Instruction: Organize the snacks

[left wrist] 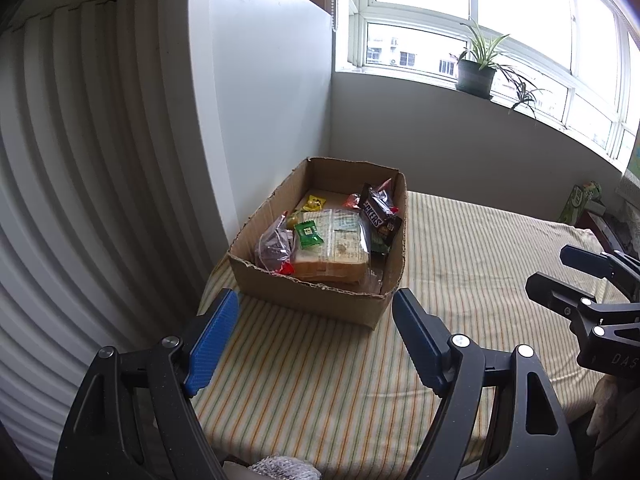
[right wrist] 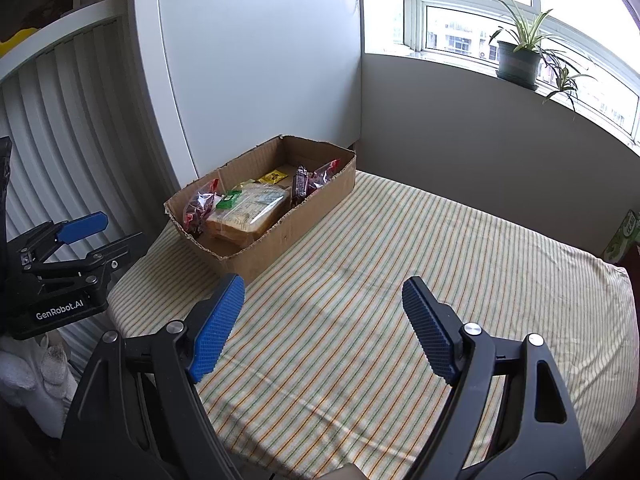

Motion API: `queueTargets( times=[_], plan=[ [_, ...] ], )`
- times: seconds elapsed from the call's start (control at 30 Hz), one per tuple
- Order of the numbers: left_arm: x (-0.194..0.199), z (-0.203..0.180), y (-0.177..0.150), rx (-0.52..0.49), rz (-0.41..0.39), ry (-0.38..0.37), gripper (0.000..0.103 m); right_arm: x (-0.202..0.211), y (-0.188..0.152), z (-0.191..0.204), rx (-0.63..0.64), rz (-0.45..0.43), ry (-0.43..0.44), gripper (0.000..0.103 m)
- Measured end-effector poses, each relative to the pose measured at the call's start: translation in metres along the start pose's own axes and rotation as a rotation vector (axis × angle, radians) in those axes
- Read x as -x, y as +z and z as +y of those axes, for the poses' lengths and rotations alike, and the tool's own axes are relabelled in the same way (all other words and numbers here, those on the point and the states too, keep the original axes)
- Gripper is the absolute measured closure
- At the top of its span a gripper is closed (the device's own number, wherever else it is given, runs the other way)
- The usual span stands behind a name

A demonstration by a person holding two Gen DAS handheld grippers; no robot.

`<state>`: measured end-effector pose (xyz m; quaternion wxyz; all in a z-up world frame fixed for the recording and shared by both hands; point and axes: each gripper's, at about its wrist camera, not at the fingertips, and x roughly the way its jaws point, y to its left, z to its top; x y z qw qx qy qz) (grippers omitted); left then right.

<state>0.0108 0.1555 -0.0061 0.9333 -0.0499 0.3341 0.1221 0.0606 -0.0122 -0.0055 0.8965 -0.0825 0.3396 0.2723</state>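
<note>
Cardboard box [left wrist: 320,280] sits at the far-left corner of the striped tablecloth [right wrist: 400,260] against the wall, snacks (bread loaf [left wrist: 332,248], Snickers bag [left wrist: 374,210]) already corralled inside, so left gripper [left wrist: 316,336] and right gripper [right wrist: 324,324] hover short of it, jaws wide, holding nothing.

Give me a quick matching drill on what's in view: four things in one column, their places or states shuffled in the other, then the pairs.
Things:
1. bread loaf
2. Snickers bar
3. potted plant
4. left claw

Places or states:
A. on the window sill
B. open, holding nothing
C. lying flat in the middle of the cardboard box
D. propped against the box's right wall

Pairs: 1-C, 2-D, 3-A, 4-B
</note>
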Motion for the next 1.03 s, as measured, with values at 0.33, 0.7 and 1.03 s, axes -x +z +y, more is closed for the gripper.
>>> queueTargets(
  times=[0.33, 0.7, 1.03],
  plan=[
    [-0.0027, -0.0065, -0.0029, -0.016, 0.014, -0.008, 0.023, 0.0019, -0.0036, -0.0041, -0.011, -0.001, -0.006, 0.019],
    [-0.0045, -0.005, -0.0032, -0.012, 0.018, -0.003, 0.023, -0.0008, -0.0064, -0.0038, 0.0, 0.009, -0.012, 0.019],
    [-0.0082, -0.0035, -0.0038, -0.013, 0.014, -0.028, 0.023, -0.0059, -0.0108, -0.0063, -0.004, 0.023, -0.017, 0.019]
  ],
)
